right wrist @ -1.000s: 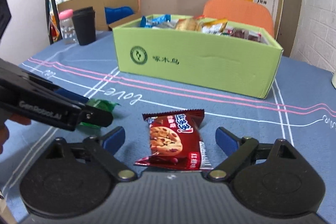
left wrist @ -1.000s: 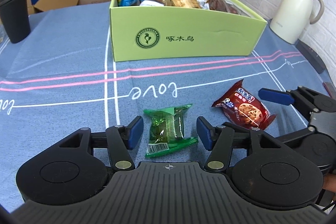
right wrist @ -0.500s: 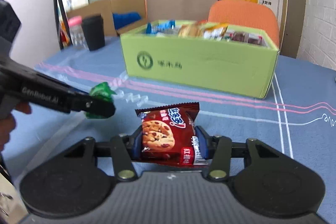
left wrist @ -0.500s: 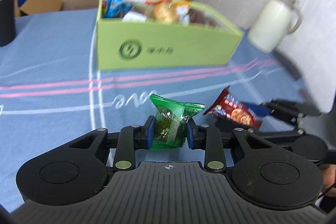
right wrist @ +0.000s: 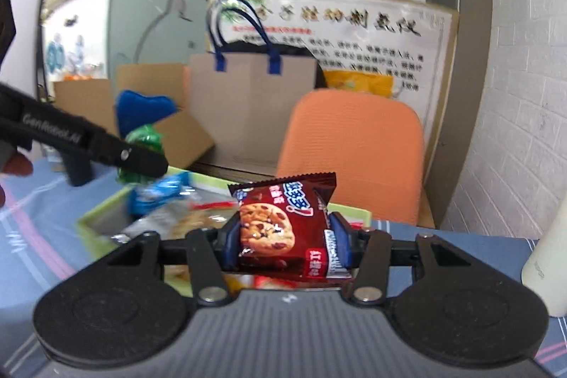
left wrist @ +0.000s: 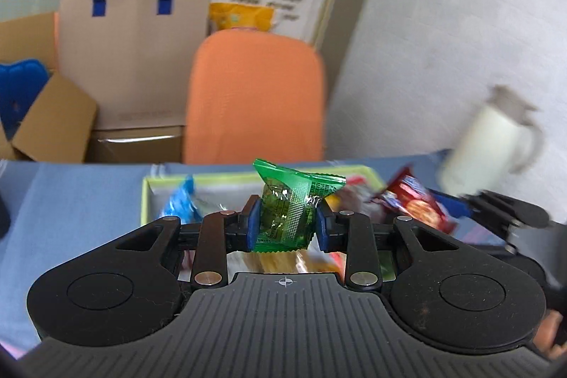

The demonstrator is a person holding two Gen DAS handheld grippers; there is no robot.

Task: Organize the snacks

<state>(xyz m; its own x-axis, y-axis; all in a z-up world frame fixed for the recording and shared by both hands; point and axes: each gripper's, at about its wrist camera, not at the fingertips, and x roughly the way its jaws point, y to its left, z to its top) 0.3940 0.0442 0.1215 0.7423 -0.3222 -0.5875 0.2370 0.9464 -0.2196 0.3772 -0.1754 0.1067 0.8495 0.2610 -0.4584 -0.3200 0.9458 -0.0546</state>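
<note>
We have the green snack packet (left wrist: pixel 287 213) pinched in our left gripper (left wrist: pixel 287 225), the blue pads (left wrist: pixel 253 225) pressed tight on either side of it, and it sits up off the table, above the open green box (left wrist: pixel 244 180). Over on the other side, our right gripper (right wrist: pixel 285 241) is clamped on the red cookie packet (right wrist: pixel 283 229), blue pads (right wrist: pixel 341 240) squeezing both edges, cookie picture facing us, and that one too hangs over the box (right wrist: pixel 102 213). From the left wrist view we catch the cookie packet (left wrist: pixel 414 206) blurred off to the right in the other gripper (left wrist: pixel 460 211); from the right wrist view the green packet (right wrist: pixel 143 139) peeks out behind the left gripper's black finger (right wrist: pixel 106 147). Down in the box we see a blue wrapper (right wrist: pixel 157 193), a silvery one, and pale biscuits, all smeared by motion. The box rests on a blue tablecloth (left wrist: pixel 78 190) with pink and white stripes (right wrist: pixel 39 247). Beyond it stands an orange chair (left wrist: pixel 255 98), then a brown paper bag (left wrist: pixel 133 59) with blue handles, open cardboard cartons (left wrist: pixel 53 123), and a poster with Chinese writing on the wall. A cream thermos jug (left wrist: pixel 492 144) sits at the right, by the white brick wall (right wrist: pixel 524 94).
</note>
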